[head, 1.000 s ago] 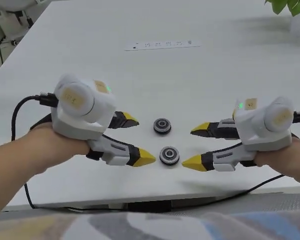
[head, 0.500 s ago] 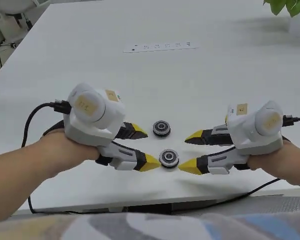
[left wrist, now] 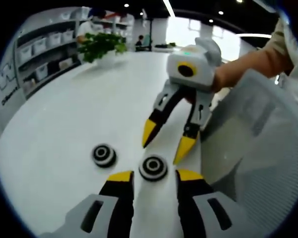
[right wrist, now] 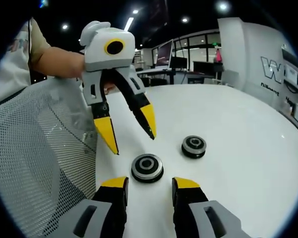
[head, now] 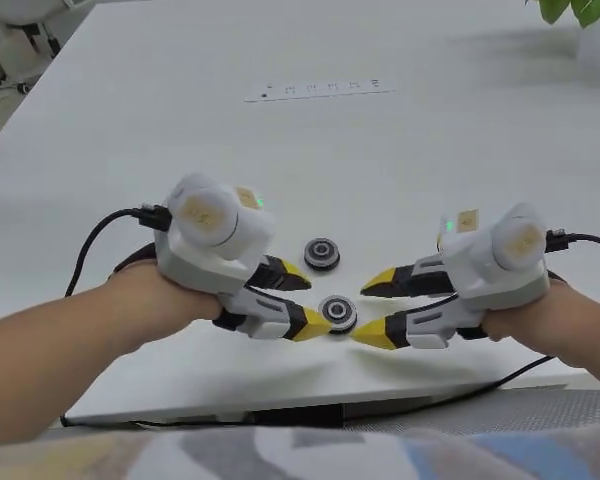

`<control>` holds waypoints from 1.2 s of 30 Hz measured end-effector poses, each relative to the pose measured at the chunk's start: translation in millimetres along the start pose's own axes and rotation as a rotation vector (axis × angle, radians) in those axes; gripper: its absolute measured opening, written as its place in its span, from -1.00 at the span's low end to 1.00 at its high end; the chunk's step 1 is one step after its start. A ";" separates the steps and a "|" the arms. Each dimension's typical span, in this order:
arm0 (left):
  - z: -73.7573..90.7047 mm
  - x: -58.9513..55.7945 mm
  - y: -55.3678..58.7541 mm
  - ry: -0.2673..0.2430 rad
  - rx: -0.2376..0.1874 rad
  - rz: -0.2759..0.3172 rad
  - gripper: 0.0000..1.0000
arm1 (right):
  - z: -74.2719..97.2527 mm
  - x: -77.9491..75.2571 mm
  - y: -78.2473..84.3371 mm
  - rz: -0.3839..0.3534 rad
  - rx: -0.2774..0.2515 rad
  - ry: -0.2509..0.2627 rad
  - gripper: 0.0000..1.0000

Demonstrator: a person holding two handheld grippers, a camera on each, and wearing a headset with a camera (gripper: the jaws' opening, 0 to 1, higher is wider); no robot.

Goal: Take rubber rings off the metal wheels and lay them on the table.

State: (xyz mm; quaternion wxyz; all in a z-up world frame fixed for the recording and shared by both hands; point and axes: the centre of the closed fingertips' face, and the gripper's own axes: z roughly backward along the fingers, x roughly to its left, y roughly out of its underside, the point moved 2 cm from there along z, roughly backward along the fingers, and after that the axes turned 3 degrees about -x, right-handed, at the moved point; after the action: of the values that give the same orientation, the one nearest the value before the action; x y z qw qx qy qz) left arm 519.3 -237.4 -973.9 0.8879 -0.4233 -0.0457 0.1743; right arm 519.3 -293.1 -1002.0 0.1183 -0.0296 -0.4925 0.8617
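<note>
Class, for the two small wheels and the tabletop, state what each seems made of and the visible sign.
Near wheel and far wheel: likely metal, from the silvery gleaming centres, each ringed by a matt black band that looks like rubber. Table: smooth white top with soft reflections, perhaps laminate; the look leaves it open.

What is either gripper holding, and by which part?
Nothing. The left gripper and right gripper are both open, jaws spread beside the near wheel, not closed on it.
</note>
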 end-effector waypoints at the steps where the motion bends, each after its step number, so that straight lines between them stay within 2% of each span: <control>1: -2.2 0.4 0.2 0.001 0.002 -0.003 -0.34 | -0.3 0.1 0.1 -0.001 0.000 -0.001 -0.34; 15: -18.2 -0.4 0.7 0.008 0.010 -0.013 -0.54 | -2.7 -3.1 -3.0 -0.022 -0.014 0.000 -0.34; 20: -22.4 -2.7 1.0 0.013 0.015 -0.033 -0.63 | -3.7 -1.9 -1.6 -0.024 -0.008 -0.003 -0.35; 24: -23.6 -0.7 0.8 -0.006 0.015 -0.069 -0.70 | -4.8 -1.3 -2.0 -0.025 -0.009 -0.004 -0.35; 29: -24.1 -1.1 1.7 -0.017 0.001 -0.099 -0.73 | -6.9 0.0 -2.7 -0.025 -0.011 -0.009 -0.35; 36: -23.7 -0.5 1.8 -0.030 -0.018 -0.092 -0.73 | -12.7 1.9 -3.6 -0.023 -0.013 -0.022 -0.40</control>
State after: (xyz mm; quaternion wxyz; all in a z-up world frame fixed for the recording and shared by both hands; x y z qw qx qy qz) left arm 523.8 -253.9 -990.4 0.8904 -0.4260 -0.0797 0.1393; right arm 520.2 -280.2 -1005.3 0.1227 -0.0153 -0.4998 0.8573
